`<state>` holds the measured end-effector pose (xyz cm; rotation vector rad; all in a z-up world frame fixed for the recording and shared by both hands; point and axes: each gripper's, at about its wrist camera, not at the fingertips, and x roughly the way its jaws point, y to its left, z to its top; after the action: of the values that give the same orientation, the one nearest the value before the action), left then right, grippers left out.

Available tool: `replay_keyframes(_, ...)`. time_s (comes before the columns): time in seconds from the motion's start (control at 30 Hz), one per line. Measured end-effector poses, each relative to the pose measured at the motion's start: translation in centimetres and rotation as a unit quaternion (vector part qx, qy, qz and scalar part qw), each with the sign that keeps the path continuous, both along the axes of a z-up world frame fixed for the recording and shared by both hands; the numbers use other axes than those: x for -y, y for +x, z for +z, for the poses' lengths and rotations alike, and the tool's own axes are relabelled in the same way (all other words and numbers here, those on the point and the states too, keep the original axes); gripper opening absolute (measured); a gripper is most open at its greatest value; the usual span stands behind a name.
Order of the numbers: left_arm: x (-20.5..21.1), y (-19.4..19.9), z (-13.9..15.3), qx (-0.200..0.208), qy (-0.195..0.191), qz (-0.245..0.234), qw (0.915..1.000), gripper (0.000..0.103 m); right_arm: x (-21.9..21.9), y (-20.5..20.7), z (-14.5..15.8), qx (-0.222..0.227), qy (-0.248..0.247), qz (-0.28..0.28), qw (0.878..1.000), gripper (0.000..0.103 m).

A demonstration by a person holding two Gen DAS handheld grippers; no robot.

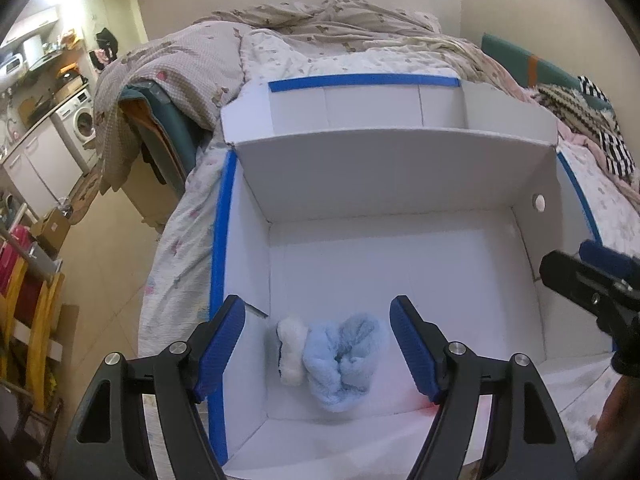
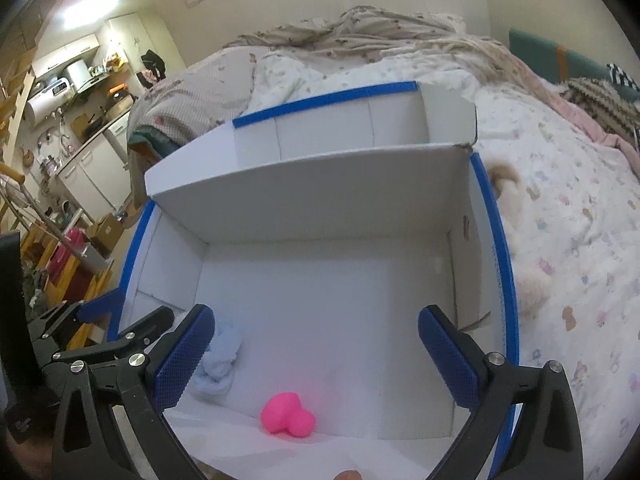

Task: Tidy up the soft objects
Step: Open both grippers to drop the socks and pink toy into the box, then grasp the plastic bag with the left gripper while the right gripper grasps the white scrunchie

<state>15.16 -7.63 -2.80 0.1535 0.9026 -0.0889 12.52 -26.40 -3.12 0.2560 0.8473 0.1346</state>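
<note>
A white cardboard box (image 1: 400, 176) with blue-taped rims stands open on a bed. On its floor near the front left corner lies a light blue fluffy plush (image 1: 340, 360) with a white fluffy piece (image 1: 290, 350) against its left side. My left gripper (image 1: 318, 344) hangs open above them, pads apart and touching neither. In the right wrist view a bright pink soft toy (image 2: 286, 416) lies on the box (image 2: 312, 184) floor near the front wall, with the blue plush (image 2: 222, 356) to its left. My right gripper (image 2: 314, 354) stands wide open above the pink toy, holding nothing.
A cream fluffy toy (image 2: 506, 178) lies on the patterned bedsheet (image 2: 568, 216) just outside the box's right wall. Crumpled blankets (image 1: 320, 20) pile at the bed's far end. A kitchen area with a washing machine (image 1: 80, 124) lies to the left. The right gripper's body (image 1: 592, 280) shows over the box's right side.
</note>
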Motion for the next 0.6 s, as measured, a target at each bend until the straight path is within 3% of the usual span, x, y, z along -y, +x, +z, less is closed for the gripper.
replay_keyframes(0.17,-0.5,-1.0,1.1,0.018,0.000,0.007,0.9998,0.073,-0.1,-0.9,0.3,-0.001,0.011,-0.015,1.000,0.103)
replay_keyframes(0.37,-1.8,-2.6,3.0,0.048,0.004,0.007,0.9988,0.073,-0.6,-2.6,0.5,0.002,-0.010,-0.009,1.000,0.103)
replay_keyframes(0.6,-4.4,-4.3,4.3,0.055,-0.009,0.025,0.9981,0.075,-0.8,-4.8,1.4,0.009,-0.019,-0.010,1.000,0.103)
